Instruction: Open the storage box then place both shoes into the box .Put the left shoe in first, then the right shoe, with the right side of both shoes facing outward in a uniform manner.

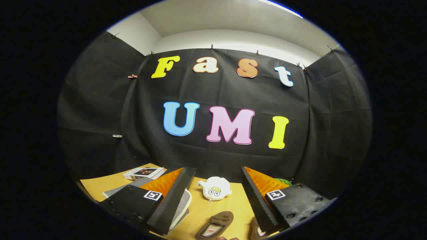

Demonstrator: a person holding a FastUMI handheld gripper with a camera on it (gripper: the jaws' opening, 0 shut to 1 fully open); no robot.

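Wooden table (100, 186) carries everything here, its pale top running under the gripper (213, 196) and back to the dark cloth wall. Partly hidden behind the left finger lies a grey-and-white shape (181, 208), possibly the storage box or its lid; that cannot be told. A flat booklet (143, 172) rests farther back on the left. Between the fingers, beyond their tips, sits a white plush toy (215, 189). Nearer, low between the fingers, lies a brown shoe (215, 224), its long axis slanting from near-left to far-right, opening facing up. A second brown shape (255, 231) peeks beside the right finger, likely the other shoe. The gripper's fingers stand wide apart, holding nothing. Judging by this, the shoe lies just below and ahead of the claw, so reaching it calls for tipping downward.
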